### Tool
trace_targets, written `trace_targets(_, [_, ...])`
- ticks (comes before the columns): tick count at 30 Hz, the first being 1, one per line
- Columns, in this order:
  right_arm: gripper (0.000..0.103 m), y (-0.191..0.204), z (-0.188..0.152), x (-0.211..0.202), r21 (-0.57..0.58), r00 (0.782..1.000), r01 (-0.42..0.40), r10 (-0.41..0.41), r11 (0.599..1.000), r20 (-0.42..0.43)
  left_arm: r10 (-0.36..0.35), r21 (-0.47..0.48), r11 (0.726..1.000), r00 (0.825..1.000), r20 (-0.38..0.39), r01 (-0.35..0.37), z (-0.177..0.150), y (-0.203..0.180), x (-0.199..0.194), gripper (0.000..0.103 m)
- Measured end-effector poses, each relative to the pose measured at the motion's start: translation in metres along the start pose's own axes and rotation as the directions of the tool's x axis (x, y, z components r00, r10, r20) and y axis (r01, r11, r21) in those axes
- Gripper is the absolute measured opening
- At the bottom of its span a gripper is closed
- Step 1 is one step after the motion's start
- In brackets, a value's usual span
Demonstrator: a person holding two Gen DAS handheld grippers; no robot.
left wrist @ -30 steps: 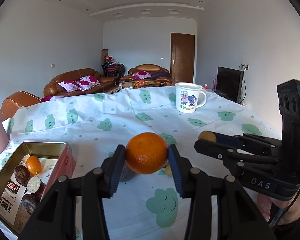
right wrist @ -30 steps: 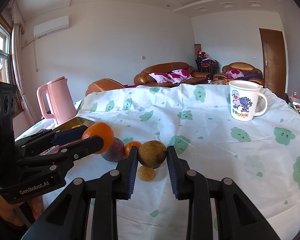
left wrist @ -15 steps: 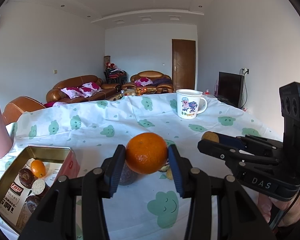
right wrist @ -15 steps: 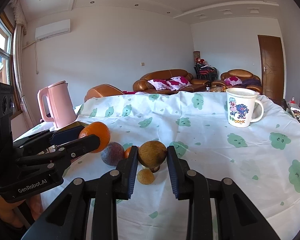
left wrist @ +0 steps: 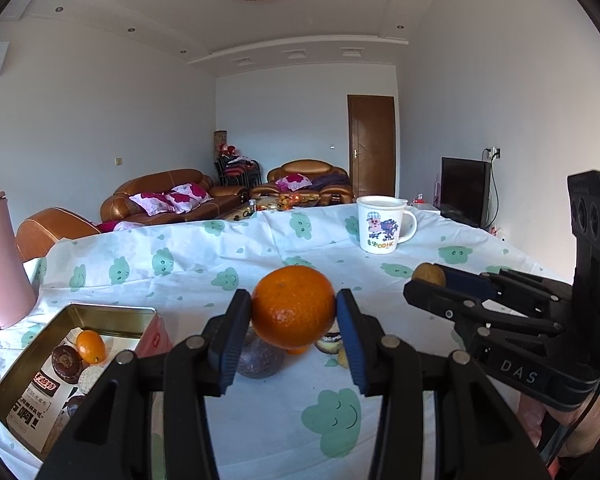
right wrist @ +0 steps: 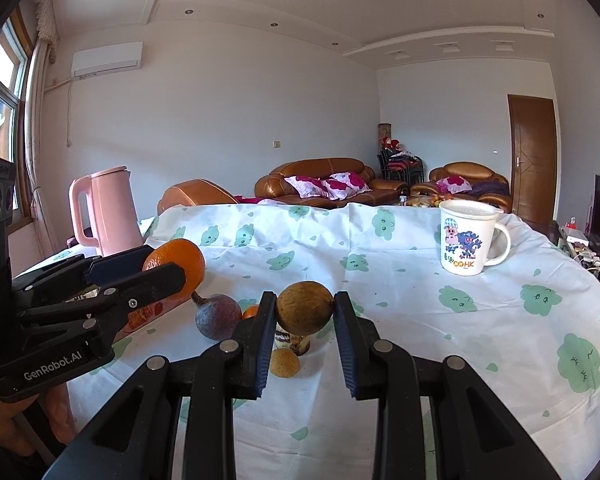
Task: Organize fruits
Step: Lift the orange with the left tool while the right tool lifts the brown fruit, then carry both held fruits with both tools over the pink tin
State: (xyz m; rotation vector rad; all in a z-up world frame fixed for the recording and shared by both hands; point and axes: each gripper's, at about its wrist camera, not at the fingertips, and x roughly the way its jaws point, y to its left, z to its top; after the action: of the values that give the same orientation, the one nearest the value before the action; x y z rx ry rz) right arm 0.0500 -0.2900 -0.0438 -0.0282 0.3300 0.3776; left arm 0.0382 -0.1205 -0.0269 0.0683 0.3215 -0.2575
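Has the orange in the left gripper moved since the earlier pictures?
Yes. The orange has risen: against the tin it now sits higher.

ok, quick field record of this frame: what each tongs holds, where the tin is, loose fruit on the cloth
left tongs: shut on orange
right tongs: shut on brown round fruit
tin: open, on the left; small orange fruit inside
loose on tablecloth: purple fruit, small yellowish fruit
mug: upright, far right

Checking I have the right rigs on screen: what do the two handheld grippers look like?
Both are black, jointed with silver rivets, with blue-faced finger pads. The left gripper reads "GenRobot.AI"; the right gripper reads "DAS", with a thin black cable beneath and three round lenses on its upright block.
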Motion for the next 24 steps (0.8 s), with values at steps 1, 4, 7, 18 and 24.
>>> trace_targets(1, [0.031,0.002,0.000,0.000,-0.009,1.000,0.007,-0.007,1.000,0.002,0.002,-0.001,1.000,1.000,-0.001,-0.002,0.000,0.001,0.000,0.046])
trace_targets(4, [0.031,0.005,0.002,0.001,-0.013,1.000,0.008,-0.008,1.000,0.004,0.009,-0.010,1.000,1.000,-0.002,-0.009,-0.001,0.007,-0.002,0.046])
trace_targets(7, [0.031,0.011,0.007,0.003,-0.019,1.000,-0.001,0.001,1.000,-0.001,0.016,-0.016,1.000,1.000,-0.006,-0.016,-0.002,0.012,-0.004,0.046])
trace_targets(18, [0.031,0.060,0.032,0.019,-0.086,0.995,-0.095,0.094,0.992,-0.019,0.082,-0.078,0.993,0.996,-0.040,-0.085,-0.006,0.056,-0.013,0.046])
trace_targets(24, [0.031,0.092,0.043,0.035,-0.117,0.988,-0.155,0.151,0.981,-0.046,0.113,-0.121,0.986,0.992,-0.053,-0.119,-0.010,0.087,-0.021,0.046])
